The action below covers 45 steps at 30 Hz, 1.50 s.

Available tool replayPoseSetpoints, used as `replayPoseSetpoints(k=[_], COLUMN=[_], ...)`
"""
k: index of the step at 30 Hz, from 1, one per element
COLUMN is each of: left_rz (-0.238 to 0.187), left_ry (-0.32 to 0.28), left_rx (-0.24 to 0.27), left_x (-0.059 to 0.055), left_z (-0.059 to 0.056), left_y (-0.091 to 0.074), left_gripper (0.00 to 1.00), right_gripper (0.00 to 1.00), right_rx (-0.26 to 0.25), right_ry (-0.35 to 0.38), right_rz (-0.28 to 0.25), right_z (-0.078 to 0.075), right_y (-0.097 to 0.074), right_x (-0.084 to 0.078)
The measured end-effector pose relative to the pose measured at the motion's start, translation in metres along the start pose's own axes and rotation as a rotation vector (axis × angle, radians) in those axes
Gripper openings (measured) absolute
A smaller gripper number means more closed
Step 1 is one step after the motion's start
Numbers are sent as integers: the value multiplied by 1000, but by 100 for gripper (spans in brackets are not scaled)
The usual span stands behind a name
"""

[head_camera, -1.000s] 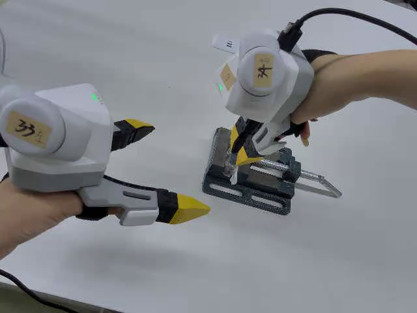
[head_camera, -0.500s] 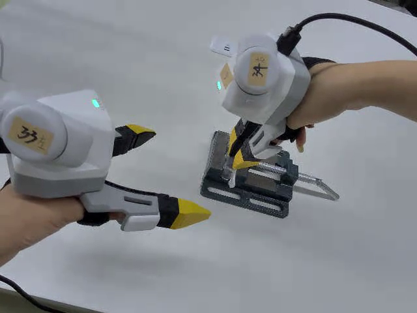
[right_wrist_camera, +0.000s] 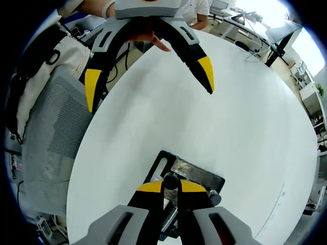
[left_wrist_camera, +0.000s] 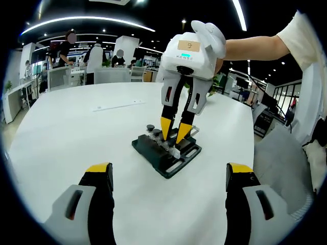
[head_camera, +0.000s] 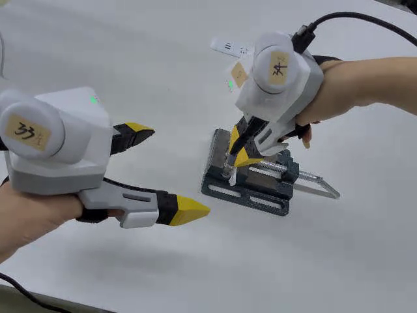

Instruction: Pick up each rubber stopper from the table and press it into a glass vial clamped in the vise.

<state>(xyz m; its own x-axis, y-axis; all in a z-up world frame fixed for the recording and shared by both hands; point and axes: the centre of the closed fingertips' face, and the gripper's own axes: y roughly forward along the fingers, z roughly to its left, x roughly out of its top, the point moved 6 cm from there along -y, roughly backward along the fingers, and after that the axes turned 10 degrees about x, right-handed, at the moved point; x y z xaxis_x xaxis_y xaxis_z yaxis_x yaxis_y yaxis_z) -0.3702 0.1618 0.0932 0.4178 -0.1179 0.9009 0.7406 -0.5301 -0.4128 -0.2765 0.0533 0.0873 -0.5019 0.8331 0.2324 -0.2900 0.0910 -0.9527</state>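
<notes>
Your left gripper point(head_camera: 172, 169) hangs over the white table point(head_camera: 130, 52), well to the left of the vise point(head_camera: 247, 189), jaws spread and empty. Your right gripper point(head_camera: 238, 153) stands over the vise and its clamped glass vial point(head_camera: 228, 172), pinching a dark rubber stopper point(right_wrist_camera: 170, 180).

The white table point(head_camera: 130, 52) lies bare around the vise point(head_camera: 251, 192), leaving open ways in from the near edge, the left and the far side. The vise's top is blocked by the right gripper point(head_camera: 238, 154), pinching a dark stopper point(right_wrist_camera: 171, 181), and the screw handle point(head_camera: 319, 186) juts out rightward. The left gripper point(head_camera: 181, 170), jaws wide, hangs well apart to the left.
</notes>
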Motion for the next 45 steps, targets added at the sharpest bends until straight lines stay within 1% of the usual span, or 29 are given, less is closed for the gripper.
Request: replayPoseSetpoints(k=[2, 5, 12, 14, 16, 18, 24, 26, 29, 32, 37, 41, 42, 43, 44, 45], left_rz=[-1, -1, -3, -1, 0, 0, 2, 1, 0, 2, 5, 6, 5, 6, 6, 6], left_ry=[-1, 0, -3, -2, -2, -4, -3, -4, -5, -4, -7, -9, -9, -9, -10, -11], left_rx=[0, -4, -6, -8, -8, -8, -13, -13, -13, -13, -14, -12, -12, -12, -12, -13], left_x=[0, 0, -1, 0, 0, 0, 0, 0, 0, 0, -2, -3, -3, -4, -4, -4], left_z=[0, -1, -1, -3, -4, -4, -5, -4, -4, -5, -4, -1, -1, -1, -1, -1], left_y=[0, 1, 1, 1, 2, 2, 3, 3, 3, 2, 1, 0, 0, 0, 0, 0], left_gripper=[90, 90, 90, 90, 90, 89, 89, 89, 89, 89, 89, 89, 89, 89, 89, 89], right_gripper=[4, 4, 5, 5, 6, 6, 7, 7, 7, 7, 6, 5, 5, 5, 5, 4], right_rx=[3, 2, -1, -3, -5, -8, -13, -18, -24, -21, -12, 12, 17, 26, 34, 36], right_ry=[-15, -32, -19, -24, -47, -26, -23, -8, -19, -18, -44, -45, -34, -41, -73, -67], right_rz=[-5, -3, -14, -10, 3, 2, -1, -4, -5, -4, 20, 31, 32, 36, 49, 52], right_z=[-1, 1, 1, 1, 1, 1, 1, 1, 1, 1, 0, -2, -3, -3, -3, -2], right_y=[0, 0, 0, 0, 0, 0, -1, 0, 0, 0, 1, 1, 1, 0, 0, 1], right_x=[-1, -1, -1, -1, 0, 1, 1, 0, 0, 0, 1, 3, 3, 4, 4, 4])
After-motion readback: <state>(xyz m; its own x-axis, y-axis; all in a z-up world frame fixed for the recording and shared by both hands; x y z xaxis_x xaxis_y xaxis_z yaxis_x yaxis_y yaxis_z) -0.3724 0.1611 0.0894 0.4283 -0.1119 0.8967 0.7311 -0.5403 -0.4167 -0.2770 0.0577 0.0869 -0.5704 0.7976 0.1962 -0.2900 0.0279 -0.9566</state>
